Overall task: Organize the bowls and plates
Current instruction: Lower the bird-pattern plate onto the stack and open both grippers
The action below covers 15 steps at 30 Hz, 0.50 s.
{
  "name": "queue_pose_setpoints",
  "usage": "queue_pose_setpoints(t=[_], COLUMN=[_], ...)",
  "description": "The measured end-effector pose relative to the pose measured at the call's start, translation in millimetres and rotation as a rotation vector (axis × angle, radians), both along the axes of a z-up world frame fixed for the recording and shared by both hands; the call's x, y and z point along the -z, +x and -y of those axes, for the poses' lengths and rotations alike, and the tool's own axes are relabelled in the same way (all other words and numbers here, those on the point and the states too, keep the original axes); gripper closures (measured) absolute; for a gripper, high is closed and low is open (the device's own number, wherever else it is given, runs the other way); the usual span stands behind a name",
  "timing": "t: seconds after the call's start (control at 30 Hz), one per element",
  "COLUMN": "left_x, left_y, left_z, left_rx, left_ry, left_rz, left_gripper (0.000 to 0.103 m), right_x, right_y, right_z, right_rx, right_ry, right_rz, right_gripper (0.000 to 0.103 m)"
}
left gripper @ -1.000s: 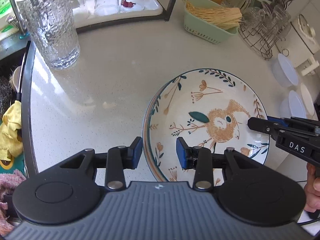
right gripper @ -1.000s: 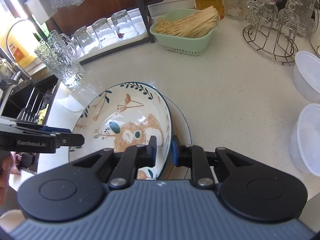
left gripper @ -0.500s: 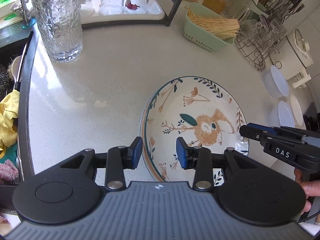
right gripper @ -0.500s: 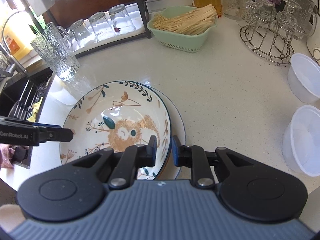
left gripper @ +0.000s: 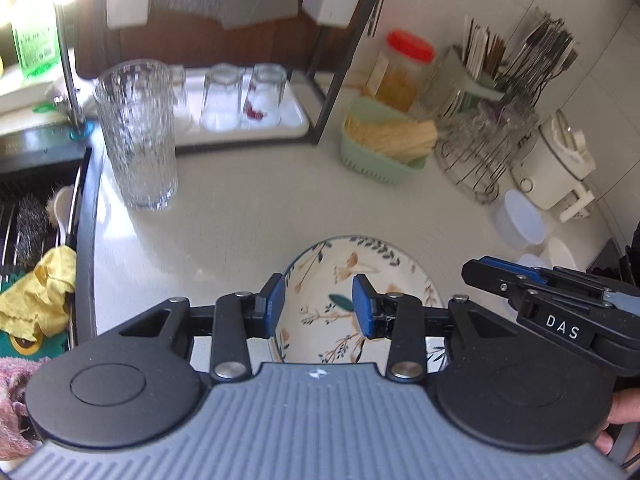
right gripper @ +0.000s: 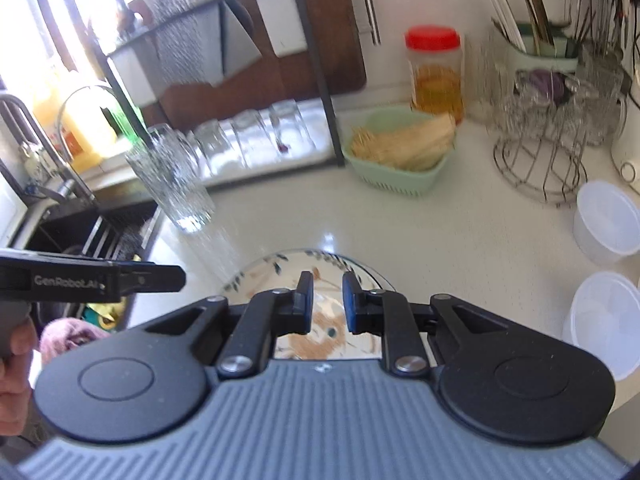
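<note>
A patterned bowl with a bird and leaf design [left gripper: 352, 276] sits on a plate on the white counter; it also shows in the right wrist view [right gripper: 320, 268], where the plate's rim [right gripper: 380, 276] peeks out on its right. My left gripper [left gripper: 318, 306] is open and empty, raised above the bowl's left part. My right gripper [right gripper: 323, 302] is open and empty, raised above the bowl's middle. Each gripper shows from the side in the other's view, the right one [left gripper: 520, 284] and the left one [right gripper: 120, 278].
A tall textured glass [left gripper: 138, 136] stands at the counter's left by the sink [left gripper: 36, 184]. A green basket of sticks [left gripper: 384, 148], a wire glass rack [left gripper: 484, 152] and white plastic containers [right gripper: 608, 220] stand at the back and right. A tray of upturned glasses [left gripper: 240, 100] sits under a shelf.
Both grippers have lifted and pulled back from the bowl, tilting up toward the back wall. The right gripper's fingers, earlier close around the bowl's rim, now stand apart and hold nothing.
</note>
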<state>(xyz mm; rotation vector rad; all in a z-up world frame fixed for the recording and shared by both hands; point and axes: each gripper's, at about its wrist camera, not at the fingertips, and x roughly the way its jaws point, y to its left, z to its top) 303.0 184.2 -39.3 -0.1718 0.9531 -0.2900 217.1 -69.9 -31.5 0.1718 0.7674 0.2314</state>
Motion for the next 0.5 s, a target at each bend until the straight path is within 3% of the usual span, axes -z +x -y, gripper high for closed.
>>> queue_pose_setpoints(t=[0.37,0.5], left_x=[-40.0,-40.9], left_y=[-39.6,-46.1], left_z=[-21.4,-35.9], left_rx=[-0.057,-0.069], left_ry=[0.000,-0.039], left_rz=[0.168,0.165], left_gripper=[0.060,0.060], right_x=[-17.5,-23.4], right_y=[-26.7,-36.6], right_z=[-18.0,-26.1], right_rx=[0.007,0.031], right_ry=[-0.017,-0.019], right_rz=[0.064,0.084], right_gripper=[0.084,0.084])
